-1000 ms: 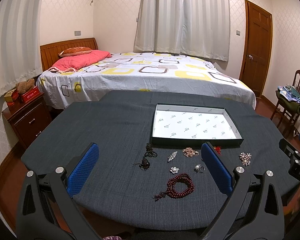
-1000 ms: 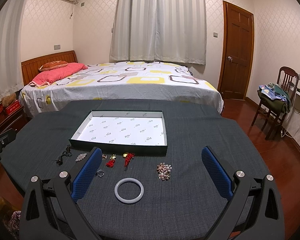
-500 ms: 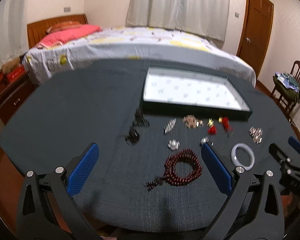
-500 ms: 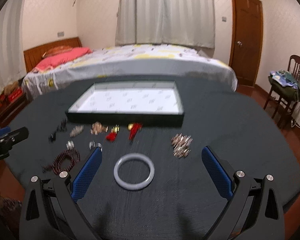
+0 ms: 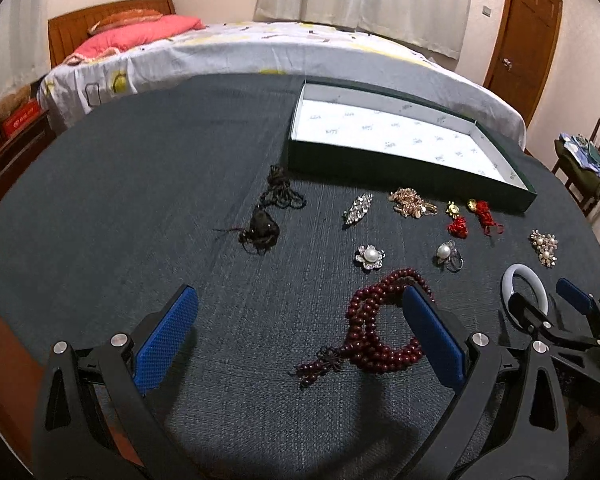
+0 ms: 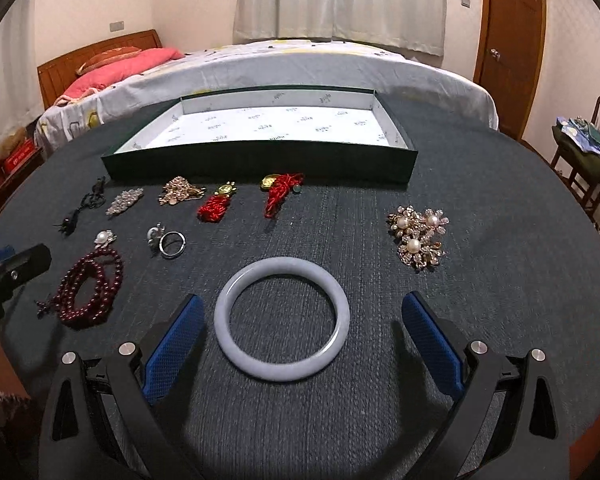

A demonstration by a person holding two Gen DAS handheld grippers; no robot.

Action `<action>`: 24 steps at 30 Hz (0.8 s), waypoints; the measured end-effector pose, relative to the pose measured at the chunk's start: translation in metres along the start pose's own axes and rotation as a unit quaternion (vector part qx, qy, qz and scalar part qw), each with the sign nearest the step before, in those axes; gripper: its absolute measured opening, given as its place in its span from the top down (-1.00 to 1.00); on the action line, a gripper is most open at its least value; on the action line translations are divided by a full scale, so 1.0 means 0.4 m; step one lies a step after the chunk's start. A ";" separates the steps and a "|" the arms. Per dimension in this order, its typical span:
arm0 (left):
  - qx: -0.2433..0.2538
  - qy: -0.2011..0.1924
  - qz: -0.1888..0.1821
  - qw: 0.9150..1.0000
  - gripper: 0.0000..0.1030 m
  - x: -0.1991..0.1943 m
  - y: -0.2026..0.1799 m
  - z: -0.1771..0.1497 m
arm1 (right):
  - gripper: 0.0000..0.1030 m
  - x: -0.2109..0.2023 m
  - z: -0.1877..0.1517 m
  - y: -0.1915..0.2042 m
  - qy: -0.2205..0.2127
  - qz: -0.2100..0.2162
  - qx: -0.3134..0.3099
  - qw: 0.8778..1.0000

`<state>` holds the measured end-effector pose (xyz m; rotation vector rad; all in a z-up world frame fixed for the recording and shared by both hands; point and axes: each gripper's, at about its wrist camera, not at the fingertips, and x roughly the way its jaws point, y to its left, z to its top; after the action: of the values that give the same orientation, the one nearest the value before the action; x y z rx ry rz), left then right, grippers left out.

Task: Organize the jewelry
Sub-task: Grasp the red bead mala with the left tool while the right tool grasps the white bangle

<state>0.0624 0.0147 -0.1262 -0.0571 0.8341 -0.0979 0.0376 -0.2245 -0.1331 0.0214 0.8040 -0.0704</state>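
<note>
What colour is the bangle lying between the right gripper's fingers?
Pale lavender-white; the bangle shows best in the right wrist view.

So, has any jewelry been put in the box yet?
No, the box shows only its bare printed white lining, and the bangle and the other pieces lie on the table in front of it.

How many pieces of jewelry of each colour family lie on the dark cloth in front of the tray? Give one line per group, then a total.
Red: 3 – bead bracelet, two knotted charms
Black: 1 – cord necklace
White: 1 – bangle
Silver, gold or pearl: 5 – brooches, ring
Total: 10
</note>
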 end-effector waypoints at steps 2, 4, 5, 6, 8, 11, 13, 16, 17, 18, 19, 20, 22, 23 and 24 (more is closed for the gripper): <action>0.000 0.004 -0.001 1.000 -0.94 0.005 -0.001 -0.001 | -0.85 0.010 -0.003 0.006 0.008 -0.002 -0.005 1.000; 0.000 0.007 -0.003 1.000 -0.94 0.010 -0.002 -0.003 | -0.48 0.011 -0.002 0.004 0.007 0.011 -0.003 1.000; 0.000 0.008 -0.004 1.000 -0.94 0.013 -0.003 -0.004 | -0.44 0.008 0.000 0.005 0.008 0.011 -0.004 1.000; -0.001 0.010 -0.005 1.000 -0.94 0.016 -0.005 -0.005 | -0.33 0.006 0.002 0.007 0.008 0.014 -0.007 1.000; -0.001 0.012 -0.008 1.000 -0.94 0.018 -0.007 -0.006 | -0.33 0.004 0.000 0.005 0.007 0.016 -0.006 1.000; 0.004 0.012 -0.012 1.000 -0.94 0.017 -0.019 -0.011 | -0.33 0.001 -0.001 0.003 0.007 0.021 -0.010 1.000; 0.009 0.011 -0.016 1.000 -0.94 0.016 -0.029 -0.011 | -0.33 -0.002 -0.004 0.001 0.006 0.023 -0.011 1.000; 0.015 0.011 -0.024 1.000 -0.94 0.018 -0.047 -0.013 | -0.33 -0.006 -0.005 -0.009 0.007 0.026 -0.008 1.000; 0.018 0.010 -0.029 0.999 -0.94 0.019 -0.056 -0.014 | -0.33 -0.006 -0.005 -0.017 0.008 0.026 -0.005 1.000; 0.021 0.009 -0.032 0.999 -0.94 0.018 -0.064 -0.015 | -0.33 -0.008 -0.005 -0.017 0.007 0.025 -0.003 1.000; 0.024 0.008 -0.035 0.999 -0.94 0.019 -0.071 -0.015 | -0.33 -0.010 -0.006 -0.023 0.006 0.025 0.001 1.000; 0.030 0.007 -0.039 0.999 -0.94 0.022 -0.082 -0.015 | -0.33 -0.011 -0.005 -0.030 0.006 0.025 0.004 1.000; 0.038 0.011 -0.039 0.998 -0.94 0.034 -0.099 -0.017 | -0.33 -0.014 -0.007 -0.035 0.005 0.025 0.008 1.000; 0.043 0.016 -0.038 0.998 -0.94 0.044 -0.108 -0.019 | -0.33 -0.015 -0.008 -0.038 0.005 0.025 0.009 1.000; 0.047 0.021 -0.036 0.998 -0.94 0.052 -0.116 -0.022 | -0.33 -0.016 -0.009 -0.041 0.005 0.026 0.010 1.000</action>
<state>0.0670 -0.0337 -0.1434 0.0031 0.8685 -0.2056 0.0294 -0.2403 -0.1308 0.0616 0.8124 -0.0292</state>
